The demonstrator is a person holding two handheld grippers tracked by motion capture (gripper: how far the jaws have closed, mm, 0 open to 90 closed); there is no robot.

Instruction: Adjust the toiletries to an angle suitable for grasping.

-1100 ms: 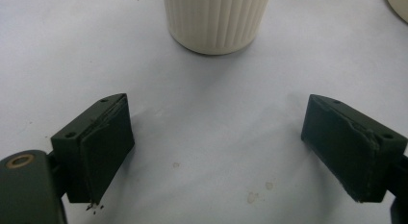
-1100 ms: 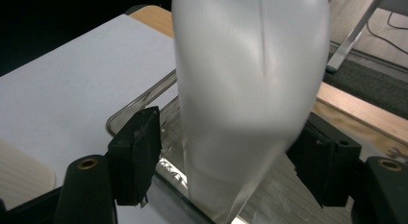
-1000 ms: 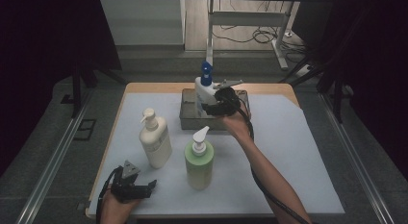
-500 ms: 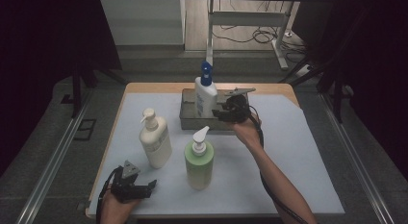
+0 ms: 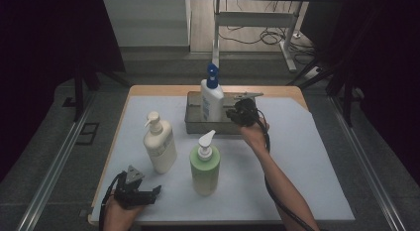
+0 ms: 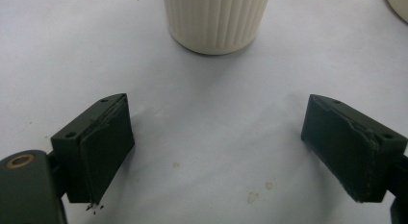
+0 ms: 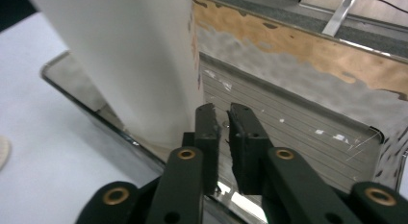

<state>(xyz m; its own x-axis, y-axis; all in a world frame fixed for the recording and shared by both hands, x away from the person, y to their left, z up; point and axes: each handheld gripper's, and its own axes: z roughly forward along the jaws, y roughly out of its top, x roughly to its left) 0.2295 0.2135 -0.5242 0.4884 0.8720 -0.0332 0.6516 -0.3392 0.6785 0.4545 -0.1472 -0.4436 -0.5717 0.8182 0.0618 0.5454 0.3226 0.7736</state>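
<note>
A white bottle with a blue pump stands upright at the left end of a metal tray at the back of the table. My right gripper hovers just right of that bottle over the tray's front wall. In the right gripper view the white bottle rises to the left of my right gripper, apart from it. Its jaws have just been closing and now stand shut with nothing between them. My left gripper rests open at the table's near left corner, and its view shows the left gripper holding nothing.
A cream pump bottle and a green pump bottle stand mid-table between the two hands. The cream bottle's base lies ahead of the left jaws. The tray floor right of the white bottle is bare. A white mat covers the table.
My right gripper has drawn away from the white bottle, toward the near right and lower, and its jaws have closed. The bottle stays in the tray. The left hand has kept still.
</note>
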